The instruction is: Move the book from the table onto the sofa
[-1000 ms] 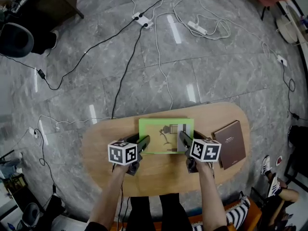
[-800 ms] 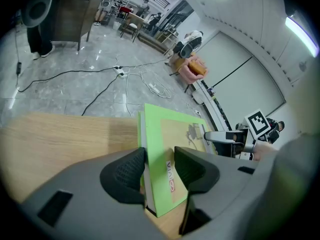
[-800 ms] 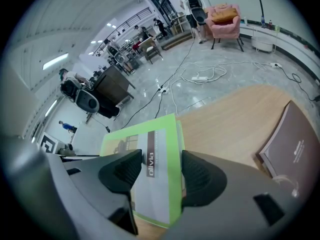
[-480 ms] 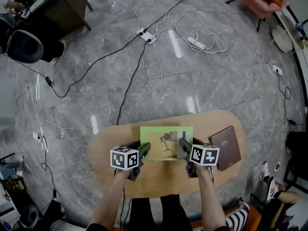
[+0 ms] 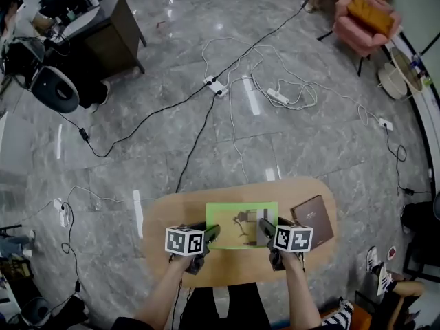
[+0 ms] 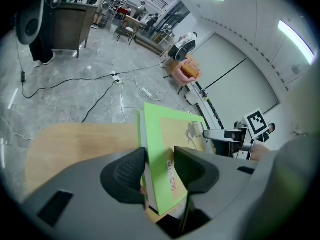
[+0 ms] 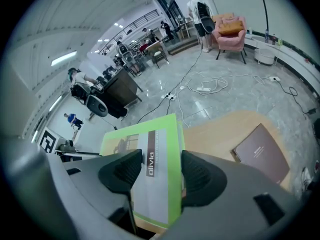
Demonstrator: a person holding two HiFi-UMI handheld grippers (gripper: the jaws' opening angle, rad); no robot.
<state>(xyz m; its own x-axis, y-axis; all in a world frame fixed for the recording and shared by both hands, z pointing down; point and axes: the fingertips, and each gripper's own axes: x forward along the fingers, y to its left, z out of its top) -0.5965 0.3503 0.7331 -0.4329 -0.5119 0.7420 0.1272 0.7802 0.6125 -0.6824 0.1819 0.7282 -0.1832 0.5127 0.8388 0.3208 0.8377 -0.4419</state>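
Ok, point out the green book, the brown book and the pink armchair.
green book (image 5: 238,220), head view, middle of its front cover.
brown book (image 5: 313,220), head view, middle of its cover.
pink armchair (image 5: 346,26), head view, its pink side.

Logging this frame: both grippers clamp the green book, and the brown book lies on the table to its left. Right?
Wrong side: the head view shows the brown book on the table to the right of the green book. The left gripper and right gripper do clamp it.
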